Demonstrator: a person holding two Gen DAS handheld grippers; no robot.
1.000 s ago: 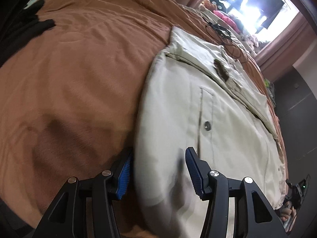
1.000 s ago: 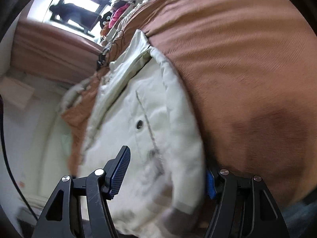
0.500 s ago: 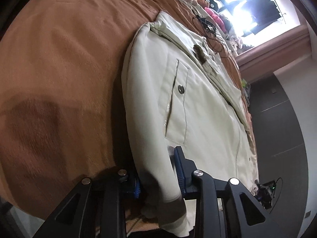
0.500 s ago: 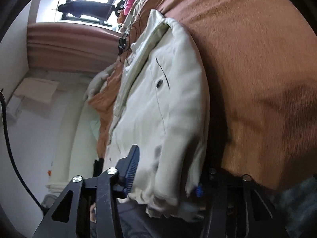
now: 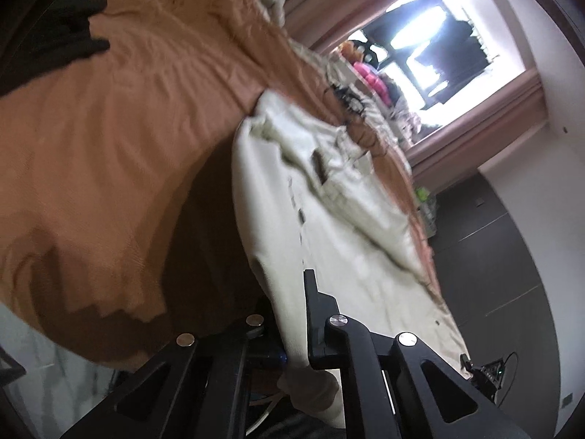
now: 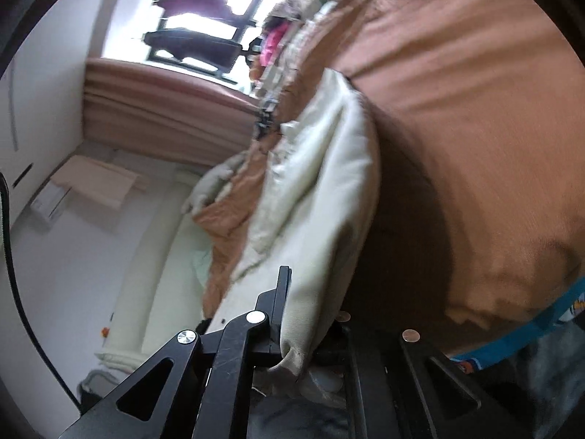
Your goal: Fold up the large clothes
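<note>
Cream jacket [image 5: 351, 256] rumpled, near hem lifted off the orange bedspread [image 5: 109, 146]. Left gripper [image 5: 289, 325] and right gripper [image 6: 310, 314] each clamped tight on that hem, fabric bunched between jaws.

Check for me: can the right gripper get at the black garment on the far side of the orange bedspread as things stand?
Probably not. The right gripper is shut on the cream jacket, and the black garment lies across the orange bedspread, out of its view.
</note>
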